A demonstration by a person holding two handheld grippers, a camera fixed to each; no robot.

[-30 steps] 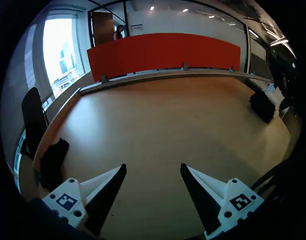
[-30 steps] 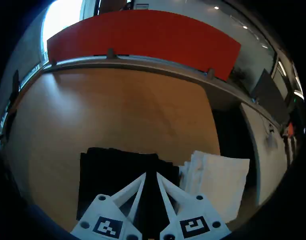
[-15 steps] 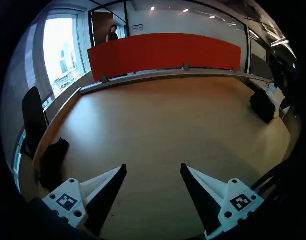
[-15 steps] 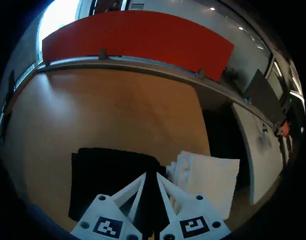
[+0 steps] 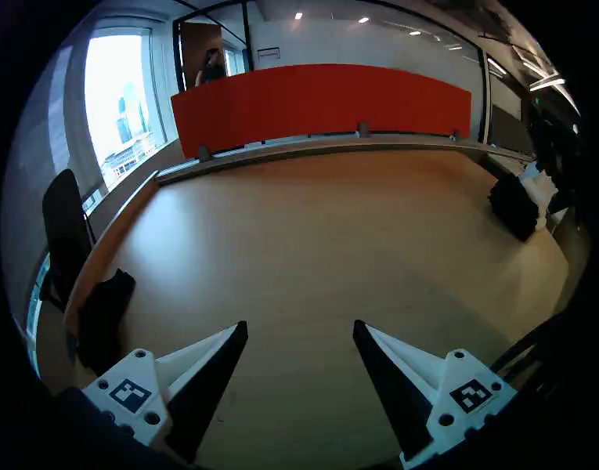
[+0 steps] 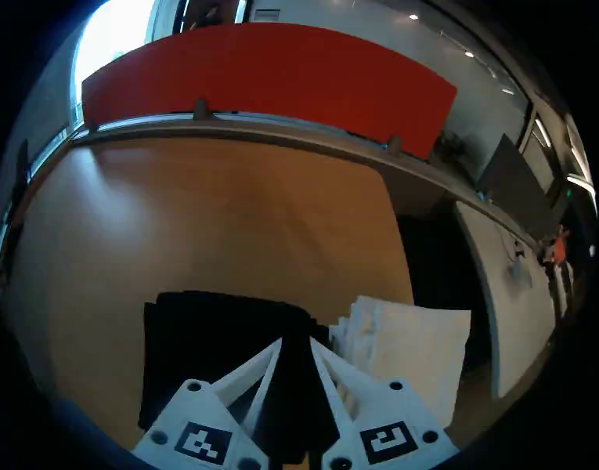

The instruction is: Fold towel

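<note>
the left gripper (image 5: 299, 324) hangs released, its white fingers spread wide above a bare stretch of the light wooden table (image 5: 315, 227). a long red partition panel (image 5: 322, 98) stands along the table's far edge, a black office chair (image 5: 64, 227) sits off the left edge, and a dark crumpled bundle (image 5: 103, 313) lies at that left edge. the right gripper (image 6: 296, 340) has its fingers drawn nearly together, a thin slit between them, over a folded black towel (image 6: 205, 337) lying near the table's right edge; i cannot tell whether they pinch the cloth. a stack of folded white towels (image 6: 409, 352) lies just beside the black one, closer to that edge.
</note>
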